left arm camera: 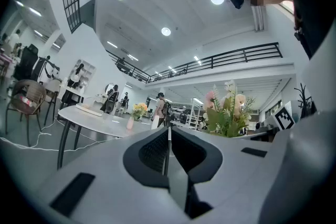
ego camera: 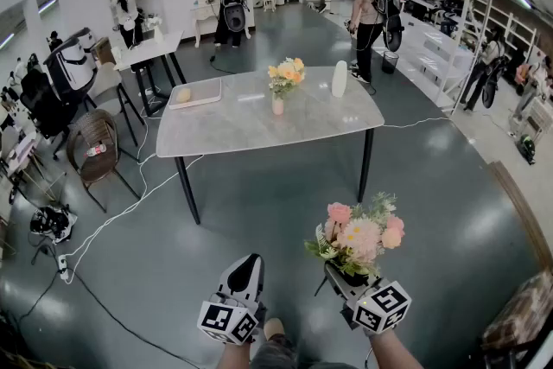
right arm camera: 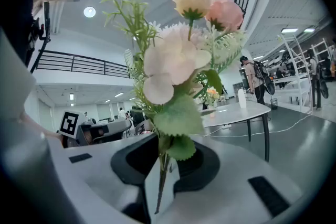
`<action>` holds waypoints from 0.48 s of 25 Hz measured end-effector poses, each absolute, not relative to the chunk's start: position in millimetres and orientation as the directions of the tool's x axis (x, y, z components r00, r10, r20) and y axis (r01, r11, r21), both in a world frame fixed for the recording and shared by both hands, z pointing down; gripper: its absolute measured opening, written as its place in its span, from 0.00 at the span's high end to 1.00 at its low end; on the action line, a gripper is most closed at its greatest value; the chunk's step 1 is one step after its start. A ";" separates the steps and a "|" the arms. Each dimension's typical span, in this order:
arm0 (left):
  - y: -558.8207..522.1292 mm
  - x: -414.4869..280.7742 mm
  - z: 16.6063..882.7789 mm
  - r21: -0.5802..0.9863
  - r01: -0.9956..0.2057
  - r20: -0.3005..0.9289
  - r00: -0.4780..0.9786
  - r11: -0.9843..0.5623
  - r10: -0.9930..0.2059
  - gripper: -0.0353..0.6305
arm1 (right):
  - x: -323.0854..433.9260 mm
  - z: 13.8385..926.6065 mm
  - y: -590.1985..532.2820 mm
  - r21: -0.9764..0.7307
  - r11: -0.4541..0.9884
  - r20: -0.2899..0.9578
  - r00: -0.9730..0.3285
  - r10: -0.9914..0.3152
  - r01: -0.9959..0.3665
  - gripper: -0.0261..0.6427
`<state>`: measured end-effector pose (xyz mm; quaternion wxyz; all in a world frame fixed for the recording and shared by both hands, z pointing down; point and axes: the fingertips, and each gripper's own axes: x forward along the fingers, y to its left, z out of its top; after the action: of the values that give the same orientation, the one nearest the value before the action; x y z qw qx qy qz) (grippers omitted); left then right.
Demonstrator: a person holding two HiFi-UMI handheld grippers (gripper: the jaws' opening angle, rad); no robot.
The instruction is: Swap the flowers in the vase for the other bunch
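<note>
The right gripper (right arm camera: 165, 157) is partly closed on the thin stems of the pink bunch (right arm camera: 178, 60), which stands up out of its jaws, blooms on top and leaves just above the pads. The left gripper (left arm camera: 168, 144) beside it is closed tight, pad against pad, with nothing between them. Both are held low and close to the person, pointing about level across the bare floor. The table (ego camera: 233, 125) is well ahead of them, with open floor in between. On it stands the small vase (ego camera: 277, 105), upright near the middle, with the orange flowers (ego camera: 286, 73) in it, stems vertical. A white bottle (ego camera: 340, 79) stands near it to the right, and a tray (ego camera: 195, 93) lies apart from it to the left. From where the person stands, the vase lies straight ahead and a little left of the right gripper, closer to the left gripper's line. My guess is that the free left one is better placed to lift the orange flowers straight up and out, but the person must first walk up to the table.
</note>
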<state>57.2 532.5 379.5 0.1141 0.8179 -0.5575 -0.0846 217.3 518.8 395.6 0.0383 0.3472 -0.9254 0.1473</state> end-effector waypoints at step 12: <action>454.7 19.8 382.2 0.278 -0.862 -0.007 0.439 -0.423 -0.899 0.90 | 169.2 404.0 451.8 -0.248 0.667 0.202 -0.711 -0.674 -0.703 0.83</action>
<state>19.8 454.7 382.2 0.1175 0.8399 -0.5242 -0.0773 169.2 451.8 404.0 0.0465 0.3775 -0.9117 0.1551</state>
